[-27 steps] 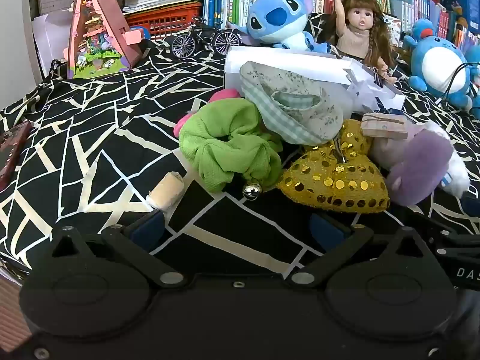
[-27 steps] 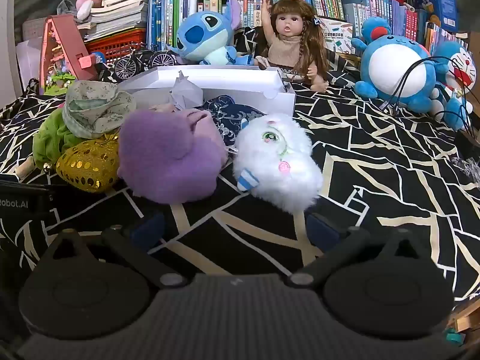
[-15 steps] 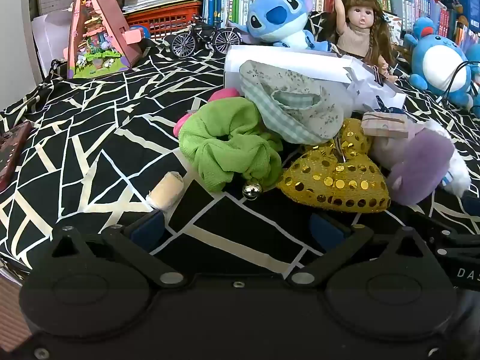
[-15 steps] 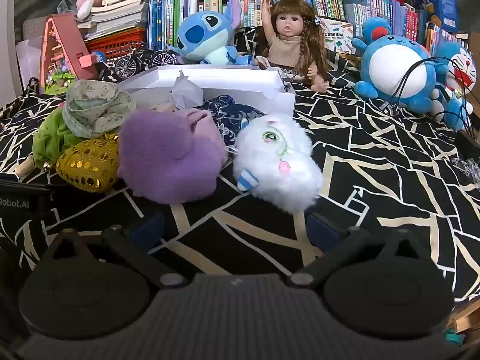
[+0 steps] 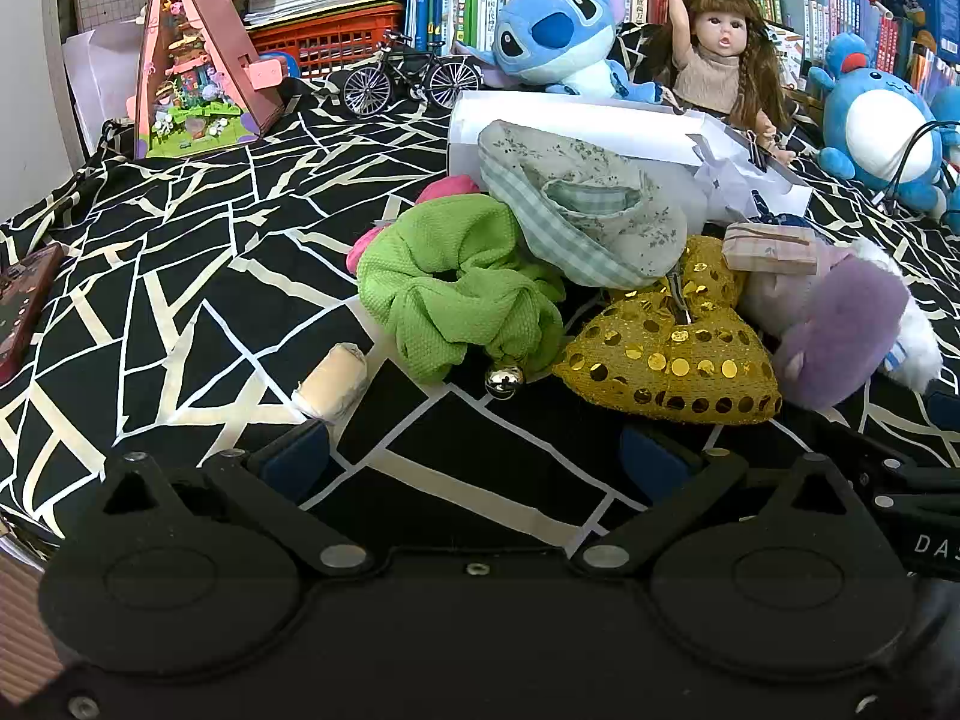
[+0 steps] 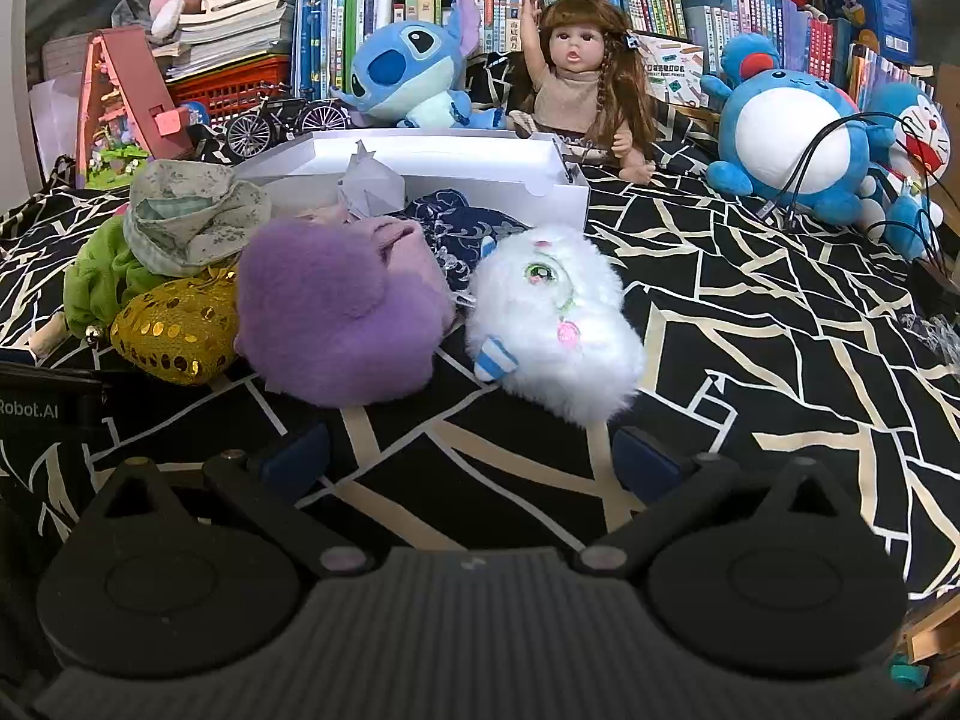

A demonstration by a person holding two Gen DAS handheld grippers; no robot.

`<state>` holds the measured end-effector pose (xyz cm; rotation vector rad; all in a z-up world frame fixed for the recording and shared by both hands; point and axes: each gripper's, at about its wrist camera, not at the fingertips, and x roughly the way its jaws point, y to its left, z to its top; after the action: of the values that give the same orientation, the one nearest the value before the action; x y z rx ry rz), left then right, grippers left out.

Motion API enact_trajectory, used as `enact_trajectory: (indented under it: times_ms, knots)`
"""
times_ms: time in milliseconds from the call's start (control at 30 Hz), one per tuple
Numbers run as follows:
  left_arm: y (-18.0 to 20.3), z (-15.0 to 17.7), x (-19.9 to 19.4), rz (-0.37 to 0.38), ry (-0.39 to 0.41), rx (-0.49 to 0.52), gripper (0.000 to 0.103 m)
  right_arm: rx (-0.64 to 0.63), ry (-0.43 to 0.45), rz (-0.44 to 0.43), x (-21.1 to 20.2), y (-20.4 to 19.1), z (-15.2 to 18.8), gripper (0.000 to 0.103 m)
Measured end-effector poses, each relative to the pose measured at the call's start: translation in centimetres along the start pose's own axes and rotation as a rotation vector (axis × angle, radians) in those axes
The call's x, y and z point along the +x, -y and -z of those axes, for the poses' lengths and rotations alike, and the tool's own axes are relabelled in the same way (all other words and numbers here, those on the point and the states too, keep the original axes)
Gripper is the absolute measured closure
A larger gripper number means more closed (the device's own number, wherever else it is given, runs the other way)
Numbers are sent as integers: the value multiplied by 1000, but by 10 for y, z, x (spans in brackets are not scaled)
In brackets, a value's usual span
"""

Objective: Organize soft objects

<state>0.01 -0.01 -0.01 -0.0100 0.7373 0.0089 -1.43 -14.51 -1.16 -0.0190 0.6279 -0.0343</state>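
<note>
I take the white box (image 6: 420, 171) as my landmark; it sits open on the counter (image 5: 180, 300), which is draped in a black cloth with cream crack-lines. Behind the box stand a blue alien plush (image 6: 408, 78), a long-haired doll (image 6: 579, 96) with one arm raised and a small wire bicycle (image 5: 411, 75); off to its right sits a round blue-and-white plush (image 6: 786, 144) with black cables across it.

The soft things are heaped against the front of the box. Leaning on its left front corner is a floppy floral cloth hat (image 5: 582, 204) with a checked lining; under that lie a crinkled green scrunchie (image 5: 456, 294) with a small silver bell, and a gold sequinned pouch (image 5: 672, 348). Further right, in front of the box, a fuzzy purple plush (image 6: 336, 312) touches a fluffy white plush (image 6: 558, 324) with one green eye. A dark blue patterned cloth (image 6: 462, 228) lies between those two and the box. A beige fabric roll (image 5: 333, 381) lies apart, well left of the heap.

My left hand-held gripper (image 5: 477, 462) is angled down at the scrunchie and pouch, jaws wide apart, holding nothing. My right hand-held gripper (image 6: 471, 459) tilts down before the two plushes, also fully spread and empty.
</note>
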Motion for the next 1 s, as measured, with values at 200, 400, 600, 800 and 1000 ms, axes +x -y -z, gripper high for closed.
enact_trajectory:
  times_ms: [200,400,600,800,1000]
  knots:
    - [0,0,0,-1,0,0,0,0,-1,0,0,1,0,0]
    - [0,0,0,-1,0,1,0,0,0,0,1,2,1,0]
    - [0,0,0,-1,1,1,0,0,-1,0,1,1,1,0]
    - [0,0,0,-1,1,1,0,0,2,1,0,2,1,0]
    - [0,0,0,-1,1,1,0,-1,2,1,0,1,1,0]
